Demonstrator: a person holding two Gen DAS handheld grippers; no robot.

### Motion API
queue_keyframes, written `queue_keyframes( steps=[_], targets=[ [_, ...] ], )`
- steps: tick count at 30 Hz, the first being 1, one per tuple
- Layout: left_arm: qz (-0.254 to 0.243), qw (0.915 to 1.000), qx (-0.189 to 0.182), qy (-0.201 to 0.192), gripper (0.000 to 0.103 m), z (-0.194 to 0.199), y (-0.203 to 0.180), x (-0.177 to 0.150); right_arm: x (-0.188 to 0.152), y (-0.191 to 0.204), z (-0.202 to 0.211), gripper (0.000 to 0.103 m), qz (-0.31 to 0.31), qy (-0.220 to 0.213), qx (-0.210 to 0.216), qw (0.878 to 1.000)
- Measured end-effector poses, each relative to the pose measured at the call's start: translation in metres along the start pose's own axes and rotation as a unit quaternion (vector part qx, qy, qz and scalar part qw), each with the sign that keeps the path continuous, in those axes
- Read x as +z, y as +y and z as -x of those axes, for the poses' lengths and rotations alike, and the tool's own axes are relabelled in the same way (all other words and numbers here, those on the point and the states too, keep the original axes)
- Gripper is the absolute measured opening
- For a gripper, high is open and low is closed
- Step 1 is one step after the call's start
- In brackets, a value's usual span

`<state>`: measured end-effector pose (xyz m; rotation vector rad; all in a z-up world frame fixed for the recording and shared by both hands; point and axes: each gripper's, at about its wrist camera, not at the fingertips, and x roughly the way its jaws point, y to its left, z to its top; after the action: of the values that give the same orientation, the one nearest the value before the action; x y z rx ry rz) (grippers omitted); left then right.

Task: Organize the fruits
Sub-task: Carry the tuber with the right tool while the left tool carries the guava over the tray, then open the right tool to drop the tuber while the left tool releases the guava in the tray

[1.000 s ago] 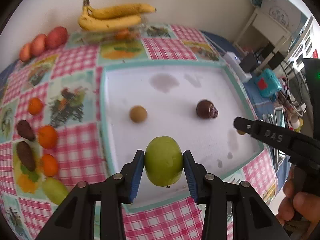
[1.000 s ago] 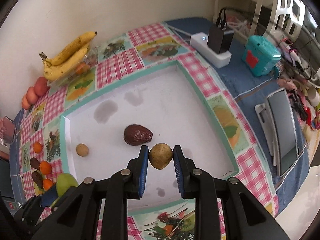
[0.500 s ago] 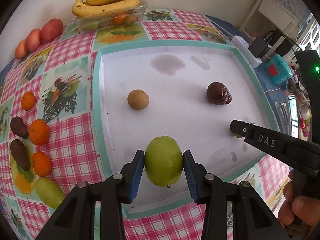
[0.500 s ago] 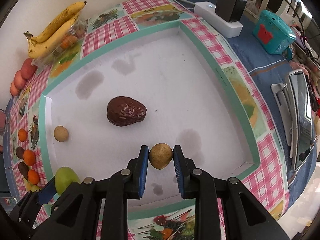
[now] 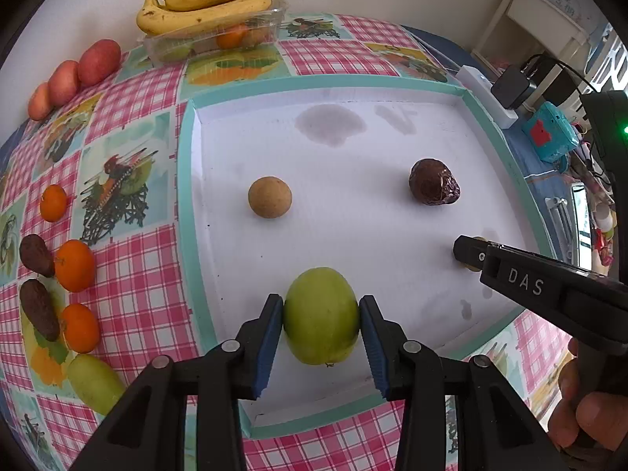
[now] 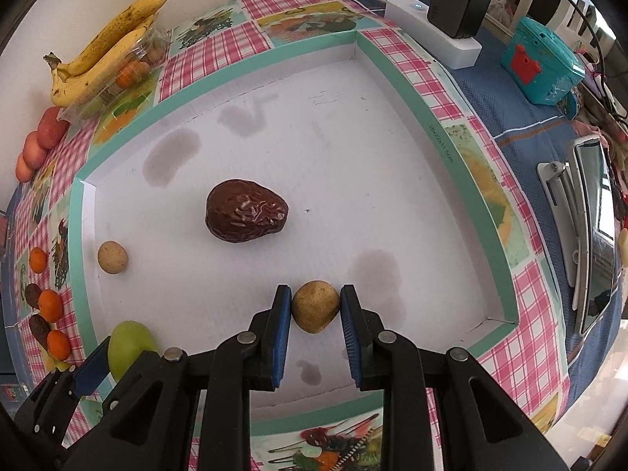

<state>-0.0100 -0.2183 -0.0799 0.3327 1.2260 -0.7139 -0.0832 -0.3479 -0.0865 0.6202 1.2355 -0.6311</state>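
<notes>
Left tongs (image 5: pixel 321 327) grip green fruit (image 5: pixel 321 316); right tongs (image 6: pixel 316 321) grip tan fruit (image 6: pixel 316 306).

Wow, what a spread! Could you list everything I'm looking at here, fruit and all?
tray: one, white with teal rim, middle of the table
green fruit: one, held over the tray's near edge
tan fruit: one, held over the tray
round tan fruit: one, lying in the tray
wrinkled brown fruit: one, lying in the tray
bananas: a bunch, yellow, on a clear box by the wall
oranges: three, left of the tray
red fruits: three, far left corner
power strip: one, white, right of the tray
left hand-held gripper: black with blue pads, shut on the green fruit
right hand-held gripper: same, shut on the tan fruit
</notes>
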Motion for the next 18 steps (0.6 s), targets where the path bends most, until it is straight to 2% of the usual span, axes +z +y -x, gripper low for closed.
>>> queue_keyframes(
  steps=[2, 4, 5, 8, 10, 12, 16, 18],
  targets=[
    [-0.003, 1.0, -0.002, -0.003, 0.044, 0.002, -0.001, 0.0, 0.0, -0.001, 0.001, 0.028, -0.001, 0.0, -0.001, 1.0],
    [-0.008, 0.9999, -0.003, -0.01, 0.049, 0.007, -0.002, 0.001, 0.0, -0.002, 0.003, 0.037, -0.003, -0.002, -0.001, 1.0],
    [-0.011, 0.9999, -0.002, -0.013, 0.052, 0.009, -0.002, 0.001, 0.0, -0.002, 0.004, 0.045, -0.002, -0.004, -0.002, 1.0],
    [-0.014, 0.9996, 0.001, -0.024, 0.054, 0.017, -0.003, 0.003, 0.001, -0.001, 0.008, 0.047, -0.002, -0.012, -0.003, 1.0],
    [-0.01, 0.9995, 0.002, -0.031, 0.058, 0.023, 0.0, 0.004, 0.002, -0.002, 0.012, 0.053, -0.004, -0.019, -0.002, 1.0],
    [0.001, 0.9992, 0.004, -0.039, 0.063, 0.029, 0.005, 0.005, 0.003, -0.003, 0.014, 0.069, -0.006, -0.026, -0.004, 1.0],
    [0.024, 0.9982, 0.017, -0.053, 0.072, 0.037, 0.018, 0.007, 0.005, -0.002, 0.015, 0.071, -0.006, -0.03, -0.005, 1.0],
    [0.037, 0.9971, 0.032, -0.057, 0.077, 0.041, 0.027, 0.007, 0.005, -0.001, 0.015, 0.079, -0.005, -0.031, -0.008, 0.999]
  ],
)
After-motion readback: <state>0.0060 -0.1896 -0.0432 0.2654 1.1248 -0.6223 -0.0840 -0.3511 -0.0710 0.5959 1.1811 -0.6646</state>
